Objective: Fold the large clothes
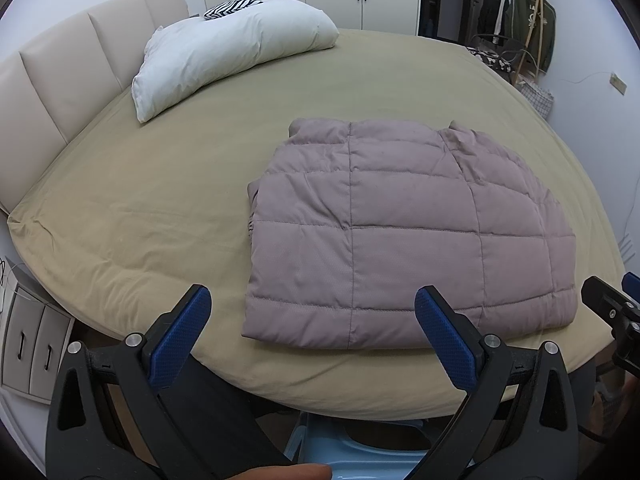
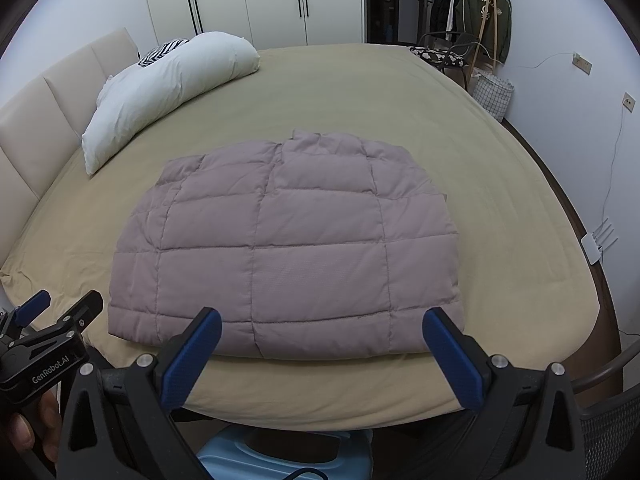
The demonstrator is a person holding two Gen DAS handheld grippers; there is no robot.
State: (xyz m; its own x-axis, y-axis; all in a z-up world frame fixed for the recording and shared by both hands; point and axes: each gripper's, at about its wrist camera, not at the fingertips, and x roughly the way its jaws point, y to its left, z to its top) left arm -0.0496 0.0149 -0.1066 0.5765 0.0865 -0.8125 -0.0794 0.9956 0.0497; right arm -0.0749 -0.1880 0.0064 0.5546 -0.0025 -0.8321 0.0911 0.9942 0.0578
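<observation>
A white pillow (image 2: pixel 160 92) lay near the padded headboard (image 2: pixel 44 120) on a tan-sheeted bed (image 2: pixel 500 208); white wardrobe doors (image 2: pixel 260 0) stood behind; dark clothes (image 2: pixel 476 12) hung on a rack beside a checked basket (image 2: pixel 494 94).

You face a bed (image 2: pixel 500 208) under a tan sheet, its padded cream headboard (image 2: pixel 48 96) at left. A white pillow (image 2: pixel 168 80) lies near it. White wardrobe doors (image 2: pixel 256 0) line the far wall; a coat rack (image 2: pixel 480 16) stands right.
</observation>
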